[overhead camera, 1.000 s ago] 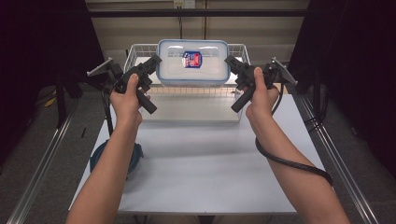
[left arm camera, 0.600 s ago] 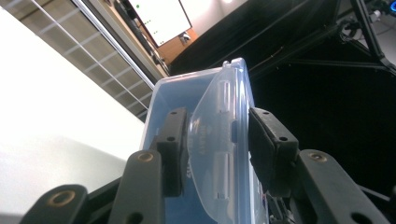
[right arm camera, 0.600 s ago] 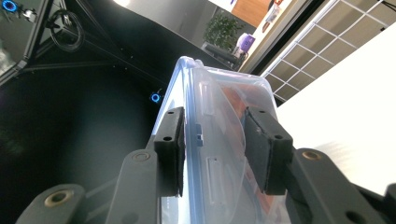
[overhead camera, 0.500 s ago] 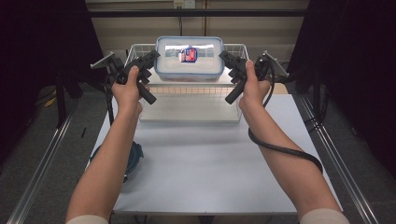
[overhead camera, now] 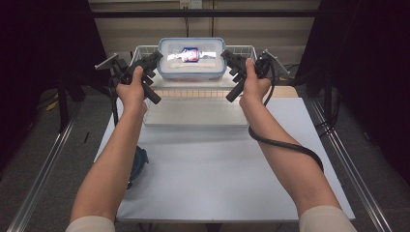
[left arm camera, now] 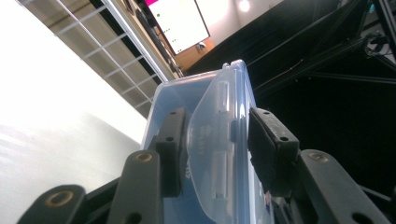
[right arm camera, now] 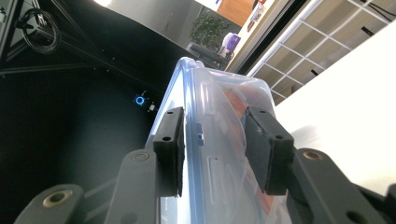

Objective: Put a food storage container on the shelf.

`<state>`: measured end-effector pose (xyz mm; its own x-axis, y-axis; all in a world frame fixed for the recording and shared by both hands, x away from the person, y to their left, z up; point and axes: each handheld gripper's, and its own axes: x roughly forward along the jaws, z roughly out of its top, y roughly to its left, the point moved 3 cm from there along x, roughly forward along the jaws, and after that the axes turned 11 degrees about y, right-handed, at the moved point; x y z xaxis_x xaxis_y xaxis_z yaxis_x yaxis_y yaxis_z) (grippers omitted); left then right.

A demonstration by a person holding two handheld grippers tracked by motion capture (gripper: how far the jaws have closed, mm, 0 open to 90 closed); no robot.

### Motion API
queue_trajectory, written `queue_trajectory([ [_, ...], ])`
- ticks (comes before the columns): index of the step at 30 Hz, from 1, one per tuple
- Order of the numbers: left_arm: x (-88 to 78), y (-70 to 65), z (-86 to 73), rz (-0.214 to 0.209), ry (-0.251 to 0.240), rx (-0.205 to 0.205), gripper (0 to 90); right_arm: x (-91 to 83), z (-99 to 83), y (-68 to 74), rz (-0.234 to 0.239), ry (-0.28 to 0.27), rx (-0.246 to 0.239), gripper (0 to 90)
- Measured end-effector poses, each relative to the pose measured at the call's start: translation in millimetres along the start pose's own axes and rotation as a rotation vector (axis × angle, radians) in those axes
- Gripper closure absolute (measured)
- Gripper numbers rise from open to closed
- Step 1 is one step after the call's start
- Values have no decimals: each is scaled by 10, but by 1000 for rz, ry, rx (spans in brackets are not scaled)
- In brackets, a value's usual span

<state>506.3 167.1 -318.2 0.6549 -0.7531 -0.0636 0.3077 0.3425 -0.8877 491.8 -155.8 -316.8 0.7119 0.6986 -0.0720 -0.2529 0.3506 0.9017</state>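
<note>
**Box Travels Toward the Wire Basket, Both Claws Locked On**

Forward goes the clear plastic box (overhead camera: 192,59), carried away from the person and toward twelve o'clock since a second ago; back then it hung over the white tray, and now it sits up over the wire basket (overhead camera: 145,50) at the far end of the worktop (overhead camera: 212,159). Both arms have stretched out with it.

Left claw (overhead camera: 155,57) is clamped on the box's nine o'clock end. From the left gripper view, the two black pads (left arm camera: 173,140) press either side of the translucent latch flap and blue-edged rim of the box (left arm camera: 219,140). Solid hold.

Right claw (overhead camera: 227,57) mirrors it at the three o'clock end, squeezed onto the box as well. The right gripper view shows the pads (right arm camera: 259,144) straddling the lid edge, with something orange visible inside the box (right arm camera: 215,140).

The box is held level, lid up, with a red-and-blue packet (overhead camera: 190,54) showing through the lid. It is off the worktop, held between the two claws. The white tray (overhead camera: 196,113) lies just below it toward six o'clock. A black cable (overhead camera: 285,145) loops from the right gripper beside the forearm. Down at seven o'clock, a blue object (overhead camera: 139,162) peeks out beneath the left forearm at the worktop's edge.
</note>
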Motion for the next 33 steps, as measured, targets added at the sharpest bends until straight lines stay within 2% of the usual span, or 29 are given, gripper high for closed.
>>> queue_trajectory([
  [2, 15, 20, 6, -6, -10, -7, 584, 39, 23, 2, -7, -1, -16, 593],
  [4, 16, 48, 7, 12, 13, -12, 584, 61, 33, -5, -18, -2, -12, 593],
  [5, 37, 61, 12, 1, -11, -20, 583, 76, 37, -12, -22, -4, -8, 593],
  [6, 37, 61, 12, 1, -11, -20, 583, 92, 39, -25, -28, -9, -11, 592],
  [8, 55, 82, 20, 18, -4, -7, 583, 114, 48, -46, -37, -11, -1, 590],
  [9, 56, 76, 25, 29, 15, -7, 584, 120, 51, -62, -39, -6, 4, 588],
  [10, 73, 75, 31, 24, 0, -8, 584, 130, 58, -84, -45, -1, 11, 586],
  [12, 77, 77, 39, 45, 20, -6, 583, 146, 72, -110, -42, -8, 18, 586],
  [13, 95, 80, 44, 39, -1, -3, 582, 155, 73, -113, -49, -9, 14, 583],
  [17, 123, 107, 60, 62, 9, 1, 575, 184, 74, -112, -68, -5, 0, 573],
  [18, 146, 112, 60, 58, -12, 3, 573, 188, 73, -117, -74, -4, -10, 568],
  [20, 153, 123, 65, 87, 17, 15, 567, 201, 66, -120, -97, 0, -25, 550],
  [22, 160, 133, 66, 97, 16, 26, 564, 210, 65, -129, -120, 13, -40, 539],
  [26, 149, 145, 77, 115, 15, 38, 561, 230, 51, -146, -122, 19, -47, 524],
  [27, 159, 145, 84, 103, -14, 41, 561, 233, 45, -144, -128, 20, -48, 525],
  [28, 159, 145, 84, 103, -14, 41, 562, 243, 35, -139, -124, 18, -50, 526],
  [29, 143, 155, 97, 122, -5, 52, 562, 251, 24, -132, -126, 24, -47, 527],
  [32, 149, 162, 117, 123, -17, 47, 563, 273, 13, -131, -122, 15, -45, 530],
  [33, 135, 165, 119, 138, 3, 56, 564, 281, 12, -132, -121, 13, -43, 530],
])
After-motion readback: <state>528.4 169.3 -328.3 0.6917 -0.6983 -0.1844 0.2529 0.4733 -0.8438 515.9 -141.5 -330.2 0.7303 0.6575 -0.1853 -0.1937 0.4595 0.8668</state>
